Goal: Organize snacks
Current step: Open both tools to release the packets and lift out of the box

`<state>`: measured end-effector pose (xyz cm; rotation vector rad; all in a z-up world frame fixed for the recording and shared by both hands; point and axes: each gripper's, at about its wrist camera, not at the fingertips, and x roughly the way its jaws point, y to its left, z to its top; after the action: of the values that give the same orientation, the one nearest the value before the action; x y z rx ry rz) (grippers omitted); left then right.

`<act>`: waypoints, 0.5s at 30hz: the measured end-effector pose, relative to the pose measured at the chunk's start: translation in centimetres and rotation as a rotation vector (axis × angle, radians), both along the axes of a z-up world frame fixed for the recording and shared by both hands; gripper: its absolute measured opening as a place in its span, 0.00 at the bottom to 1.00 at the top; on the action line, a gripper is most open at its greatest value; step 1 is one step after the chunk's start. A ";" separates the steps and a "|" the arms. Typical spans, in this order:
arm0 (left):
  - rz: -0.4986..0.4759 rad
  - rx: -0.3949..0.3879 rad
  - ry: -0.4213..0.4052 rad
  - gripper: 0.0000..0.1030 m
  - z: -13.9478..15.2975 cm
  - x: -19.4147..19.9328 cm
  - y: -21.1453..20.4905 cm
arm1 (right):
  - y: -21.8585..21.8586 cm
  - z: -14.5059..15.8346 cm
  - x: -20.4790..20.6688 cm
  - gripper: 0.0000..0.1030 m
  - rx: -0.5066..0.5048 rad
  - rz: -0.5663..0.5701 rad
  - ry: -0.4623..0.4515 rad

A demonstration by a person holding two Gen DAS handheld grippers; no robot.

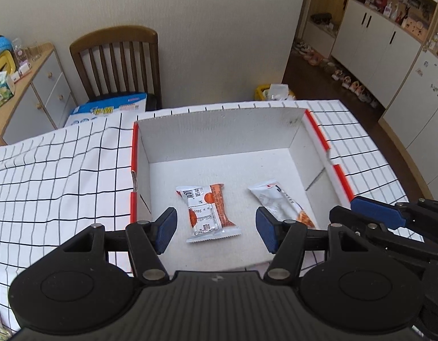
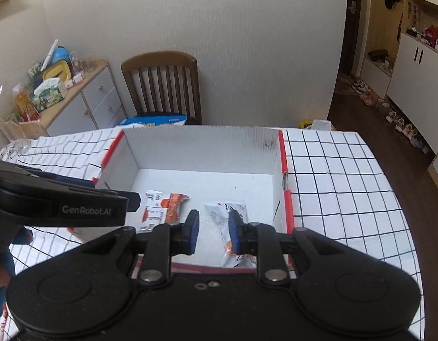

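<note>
A white cardboard box (image 1: pixel 219 130) with red edges sits on the checked tablecloth; it also shows in the right wrist view (image 2: pixel 202 147). Two snack packets lie flat on its floor: an orange-and-white one (image 1: pixel 209 213) (image 2: pixel 162 209) on the left and a white one (image 1: pixel 278 200) (image 2: pixel 227 213) on the right. My left gripper (image 1: pixel 214 228) is open and empty, above the orange-and-white packet. My right gripper (image 2: pixel 213 234) is open and empty, above the white packet; it shows at the right in the left wrist view (image 1: pixel 369 213).
A wooden chair (image 1: pixel 116 62) stands behind the table with a blue box (image 1: pixel 111 108) on its seat. A drawer cabinet (image 1: pixel 34 85) with clutter stands at the left. White cupboards (image 1: pixel 389 42) and shoes on the floor lie at the right. The tablecloth (image 1: pixel 48 176) surrounds the box.
</note>
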<state>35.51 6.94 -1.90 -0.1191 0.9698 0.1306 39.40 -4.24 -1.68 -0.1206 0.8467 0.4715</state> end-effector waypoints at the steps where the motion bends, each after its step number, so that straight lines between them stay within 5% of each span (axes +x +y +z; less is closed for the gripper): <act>1: -0.003 0.001 -0.008 0.59 0.4 -0.4 -0.1 | -0.1 0.3 -0.3 0.21 0.004 0.000 -0.004; 15: -0.008 0.014 -0.105 0.59 4.1 -6.6 -1.0 | -1.4 3.4 -4.8 0.23 0.069 0.013 -0.046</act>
<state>28.90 5.94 2.20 -0.1078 0.8647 0.1228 34.62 -5.67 1.70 -0.0732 0.7843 0.5077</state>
